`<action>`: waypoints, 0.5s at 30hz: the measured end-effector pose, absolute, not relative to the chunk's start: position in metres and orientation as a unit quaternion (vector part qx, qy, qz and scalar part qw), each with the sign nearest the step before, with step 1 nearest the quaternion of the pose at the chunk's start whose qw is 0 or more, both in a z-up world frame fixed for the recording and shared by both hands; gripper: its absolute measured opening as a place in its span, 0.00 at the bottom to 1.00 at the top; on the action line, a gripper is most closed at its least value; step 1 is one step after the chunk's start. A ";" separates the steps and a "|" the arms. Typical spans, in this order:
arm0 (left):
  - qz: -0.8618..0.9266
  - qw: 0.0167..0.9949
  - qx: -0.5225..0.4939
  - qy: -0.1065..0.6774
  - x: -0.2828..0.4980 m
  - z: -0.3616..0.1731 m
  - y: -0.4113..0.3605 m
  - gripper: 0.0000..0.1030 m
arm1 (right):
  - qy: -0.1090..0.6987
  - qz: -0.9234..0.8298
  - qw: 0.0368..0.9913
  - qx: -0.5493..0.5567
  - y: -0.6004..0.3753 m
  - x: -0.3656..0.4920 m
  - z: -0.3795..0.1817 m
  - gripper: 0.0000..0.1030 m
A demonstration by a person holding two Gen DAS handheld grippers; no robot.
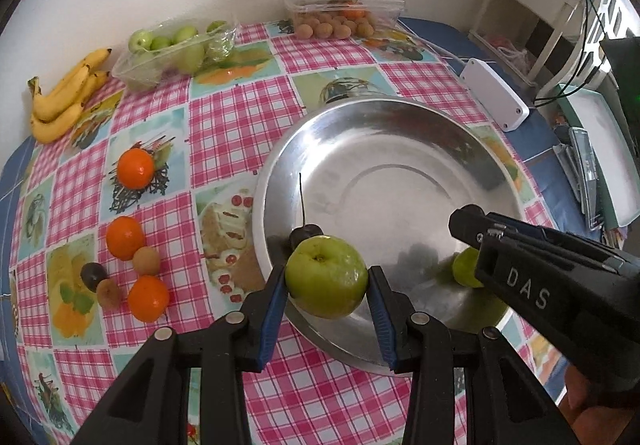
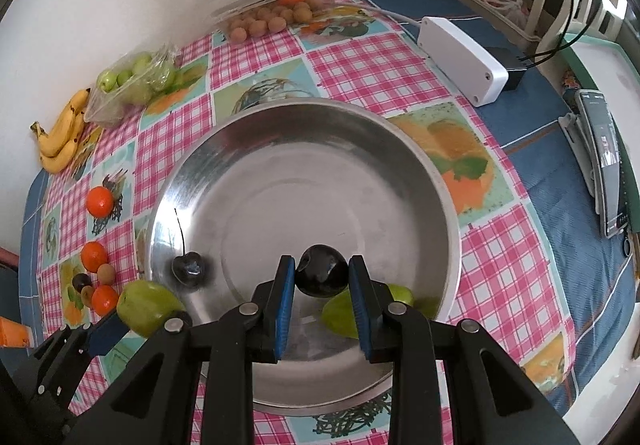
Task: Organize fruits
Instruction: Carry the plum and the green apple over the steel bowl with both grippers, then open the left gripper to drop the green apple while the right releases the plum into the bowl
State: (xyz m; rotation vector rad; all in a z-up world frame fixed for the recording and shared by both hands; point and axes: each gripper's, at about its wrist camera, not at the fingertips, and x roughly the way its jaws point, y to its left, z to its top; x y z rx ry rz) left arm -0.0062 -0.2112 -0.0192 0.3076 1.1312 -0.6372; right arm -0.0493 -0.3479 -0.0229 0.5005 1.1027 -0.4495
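Both tools over the metal bowl (image 2: pixel 440 181): left tool (image 1: pixel 327 279) clamped on a green apple (image 1: pixel 326 277), right tool (image 2: pixel 322 277) on a dark cherry (image 2: pixel 322 277); next, release into it.

White box (image 2: pixel 464 59), phone (image 2: pixel 608 161), white shelf (image 1: pixel 532 1)
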 end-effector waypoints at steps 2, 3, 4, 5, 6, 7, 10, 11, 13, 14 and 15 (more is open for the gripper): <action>-0.295 0.785 0.143 0.526 -0.005 -0.022 -0.212 0.42 | 0.517 -0.206 0.798 0.232 -0.347 -0.048 -0.025 0.28; -0.294 0.784 0.144 0.527 -0.004 -0.023 -0.212 0.42 | 0.518 -0.205 0.797 0.232 -0.346 -0.047 -0.026 0.28; -0.294 0.783 0.144 0.528 -0.004 -0.024 -0.213 0.42 | 0.520 -0.205 0.797 0.230 -0.345 -0.046 -0.027 0.28; -0.294 0.782 0.144 0.530 -0.003 -0.026 -0.213 0.42 | 0.522 -0.204 0.796 0.228 -0.345 -0.045 -0.028 0.28; -0.294 0.781 0.143 0.532 -0.003 -0.027 -0.212 0.42 | 0.522 -0.204 0.796 0.227 -0.344 -0.045 -0.029 0.28; -0.294 0.780 0.142 0.534 -0.002 -0.028 -0.213 0.42 | 0.524 -0.203 0.796 0.227 -0.343 -0.044 -0.030 0.28; -0.293 0.779 0.145 0.535 -0.002 -0.031 -0.214 0.42 | 0.528 -0.201 0.794 0.224 -0.341 -0.041 -0.034 0.28; -0.293 0.778 0.146 0.536 -0.002 -0.031 -0.214 0.42 | 0.530 -0.200 0.793 0.224 -0.340 -0.040 -0.035 0.28; -0.294 0.779 0.149 0.533 -0.003 -0.032 -0.214 0.42 | 0.533 -0.200 0.791 0.224 -0.341 -0.040 -0.037 0.28; -0.294 0.779 0.150 0.533 -0.003 -0.032 -0.215 0.42 | 0.534 -0.199 0.791 0.224 -0.341 -0.039 -0.038 0.28; -0.295 0.779 0.149 0.532 -0.003 -0.031 -0.215 0.42 | 0.535 -0.199 0.790 0.224 -0.340 -0.039 -0.039 0.28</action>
